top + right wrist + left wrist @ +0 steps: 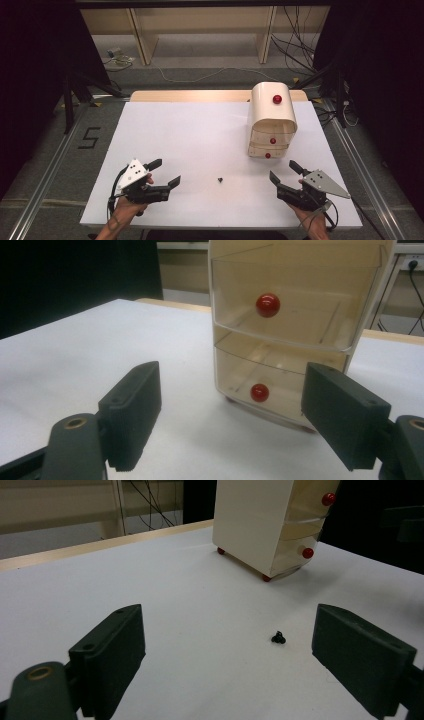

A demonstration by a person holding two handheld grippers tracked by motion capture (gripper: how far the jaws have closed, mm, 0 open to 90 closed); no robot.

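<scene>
While both jaws are standing released, the right hand-held gripper (284, 171) is facing the drawer unit (271, 120); centring on a red knob (259, 392) is advisable; the left hand-held gripper (167, 172) is idling wide.

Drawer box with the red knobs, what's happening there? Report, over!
Left tool open, empty. Right tool open, aimed at drawer box; drawers shut, untouched. Small black object on white table between tools, not blocking.

Beyond the white table (165, 130) we see grey carpet (210, 75) strewn with loose cables (200, 76), a pale wooden shelf frame (200, 30) at the back, black curtains (30, 60) on both sides, and a "5" (89, 138) marked on the floor.
</scene>
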